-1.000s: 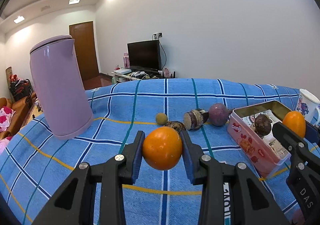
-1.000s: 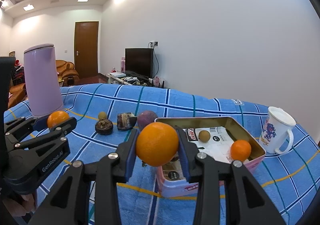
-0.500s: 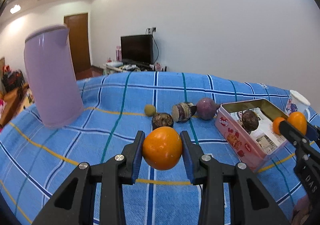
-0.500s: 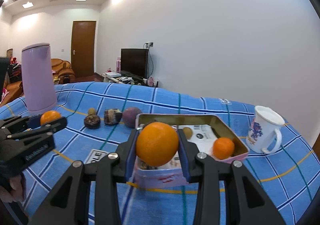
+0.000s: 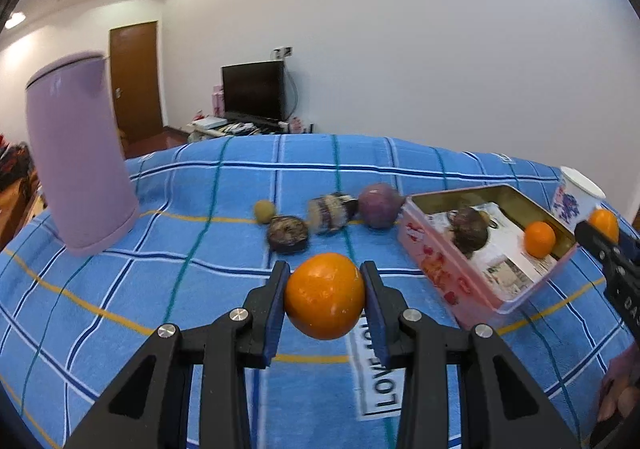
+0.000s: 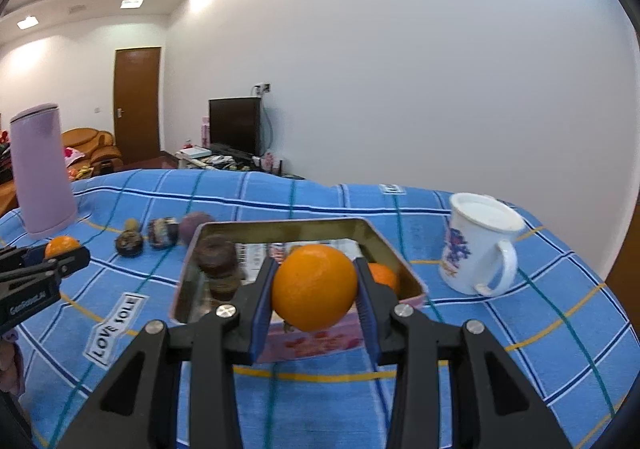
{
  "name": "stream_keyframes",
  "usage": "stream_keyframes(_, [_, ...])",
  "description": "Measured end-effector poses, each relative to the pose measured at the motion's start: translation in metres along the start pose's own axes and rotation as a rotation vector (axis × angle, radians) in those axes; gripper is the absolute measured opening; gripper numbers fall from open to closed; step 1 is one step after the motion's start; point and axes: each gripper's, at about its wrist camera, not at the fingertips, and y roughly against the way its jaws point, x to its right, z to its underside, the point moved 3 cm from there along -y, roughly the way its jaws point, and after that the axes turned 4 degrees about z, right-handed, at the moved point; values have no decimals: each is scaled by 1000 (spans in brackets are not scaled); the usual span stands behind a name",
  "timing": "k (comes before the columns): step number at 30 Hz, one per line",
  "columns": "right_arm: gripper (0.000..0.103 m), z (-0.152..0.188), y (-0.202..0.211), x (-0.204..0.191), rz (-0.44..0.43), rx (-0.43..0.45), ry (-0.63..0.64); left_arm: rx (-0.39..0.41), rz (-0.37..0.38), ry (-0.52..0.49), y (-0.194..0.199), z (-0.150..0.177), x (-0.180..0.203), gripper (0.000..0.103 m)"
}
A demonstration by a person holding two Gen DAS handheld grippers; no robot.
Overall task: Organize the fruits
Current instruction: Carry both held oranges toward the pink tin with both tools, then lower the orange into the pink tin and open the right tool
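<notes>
Both claws point forward and slightly downward over the blue checked cloth on the tabletop. The left claw is clamped on an orange, held above the cloth, near and left of the pink tin. The right claw grips a second orange, held at the near edge of the tin.

The left wrist view shows the tin's printed pink side, a dark fruit and a small orange inside it, and the right claw's tip with its fruit at the far right edge. Left of the tin lie a purple fruit, a brown cut piece, a dark round fruit and a small green one.

The right wrist view alone shows the white mug whole, upright to the right of the tin, and a sofa behind the lilac kettle.
</notes>
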Motion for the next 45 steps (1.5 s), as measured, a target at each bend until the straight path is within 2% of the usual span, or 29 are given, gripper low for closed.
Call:
stream_keyframes(14, [41,0,-13,72,120,-19,-102,38,140,-97,-15,-24,80,38])
stream_keyframes(21, [41,1,-22,81,128,-39,-119,20,188,-123,-37,-31,126,38])
stream_keyframes(24, [41,1,-24,75,127,-41,-99,15,186,-136,-46,-32,137,38])
stream_keyframes(34, [41,-3,-34,62,134,-57,-64,13,175,-148,-58,-32,137,38])
stream_keyframes(45, [41,-7,-65,41,114,-143,-17,0,204,-167,-63,-31,132,38])
